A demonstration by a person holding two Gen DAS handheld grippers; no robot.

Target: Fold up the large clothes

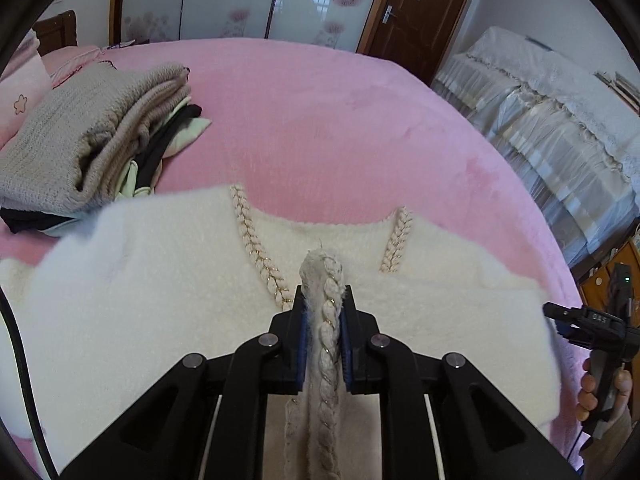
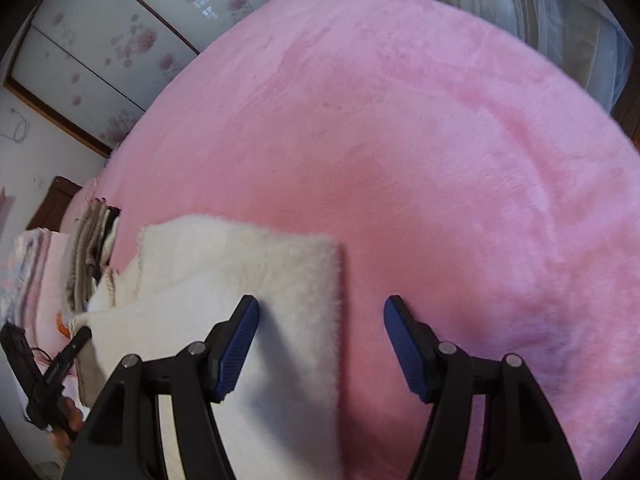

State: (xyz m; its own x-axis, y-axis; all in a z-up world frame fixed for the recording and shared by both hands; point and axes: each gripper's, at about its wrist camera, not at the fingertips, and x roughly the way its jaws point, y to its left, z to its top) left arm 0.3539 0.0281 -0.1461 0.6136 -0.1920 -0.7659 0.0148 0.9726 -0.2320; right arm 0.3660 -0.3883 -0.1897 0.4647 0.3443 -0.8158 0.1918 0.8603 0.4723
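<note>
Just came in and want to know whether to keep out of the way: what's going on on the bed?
A person is folding a fluffy white sweater on the pink blanket. The left gripper is shut on its braided trim. The right gripper is open over the sweater's edge, holding nothing. A pile of folded clothes lies beside it.

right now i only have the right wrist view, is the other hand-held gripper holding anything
Observer: Yes. The left hand-held gripper is shut on the braided trim of the white fuzzy garment.
Operator: which part of the garment is that
Observer: The front edge below the neckline, which faces away across the pink blanket.
Operator: what's that stack on my far left
Observer: Folded clothes, a grey knit on top, lying beside the garment's far left corner.
</note>
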